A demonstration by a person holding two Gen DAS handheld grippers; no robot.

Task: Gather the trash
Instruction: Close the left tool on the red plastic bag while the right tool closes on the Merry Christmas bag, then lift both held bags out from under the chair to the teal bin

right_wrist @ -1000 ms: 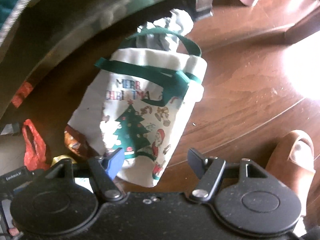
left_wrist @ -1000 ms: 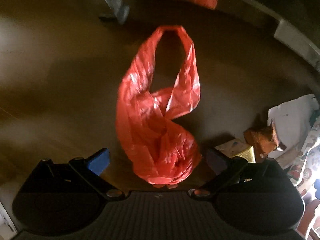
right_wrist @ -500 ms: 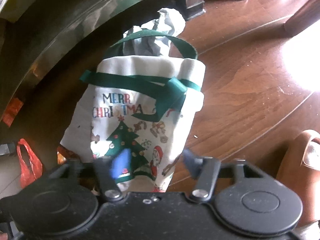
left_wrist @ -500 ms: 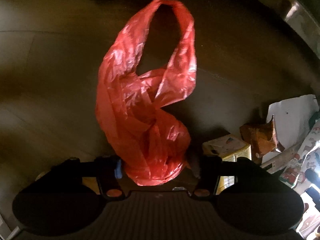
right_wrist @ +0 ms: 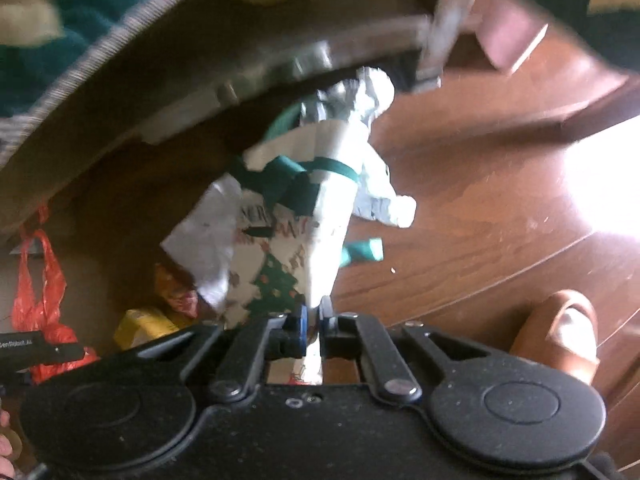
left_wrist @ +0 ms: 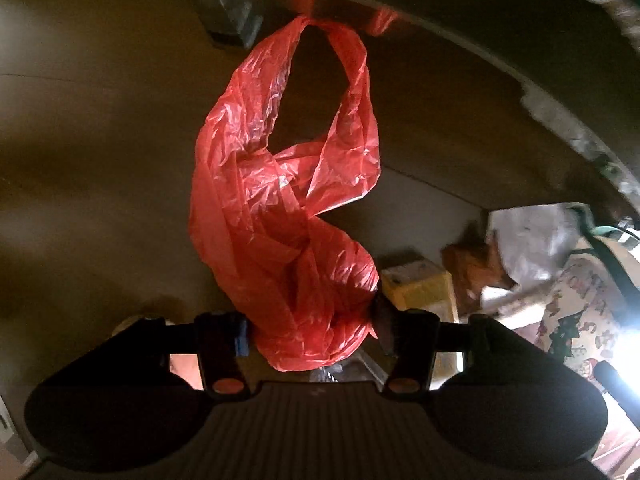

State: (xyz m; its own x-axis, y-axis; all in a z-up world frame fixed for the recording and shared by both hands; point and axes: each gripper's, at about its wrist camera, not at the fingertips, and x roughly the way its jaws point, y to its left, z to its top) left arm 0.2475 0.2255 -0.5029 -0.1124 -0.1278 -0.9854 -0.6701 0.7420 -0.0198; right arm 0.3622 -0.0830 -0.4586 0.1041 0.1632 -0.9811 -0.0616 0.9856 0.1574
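Note:
My left gripper (left_wrist: 310, 330) is shut on the crumpled lower end of a red plastic bag (left_wrist: 280, 200), which stretches away from me over the dark floor; the bag also shows at the left of the right wrist view (right_wrist: 40, 304). My right gripper (right_wrist: 313, 326) is shut on the bottom edge of a white Christmas tote bag (right_wrist: 296, 224) with green handles and a tree print. Crumpled white paper (right_wrist: 360, 96) sticks out of the tote's top. The tote also shows at the right of the left wrist view (left_wrist: 580, 292).
A yellow box (left_wrist: 420, 288) and a brown wrapper (left_wrist: 476, 272) lie on the wooden floor beside the tote. A low couch edge (right_wrist: 160, 80) overhangs the trash. A foot in a brown sandal (right_wrist: 568, 328) stands at the right.
Both grippers have closed: the left on the red bag's bunched end, the right on the tote's bottom edge. The tote is now pinched narrow and tilted.

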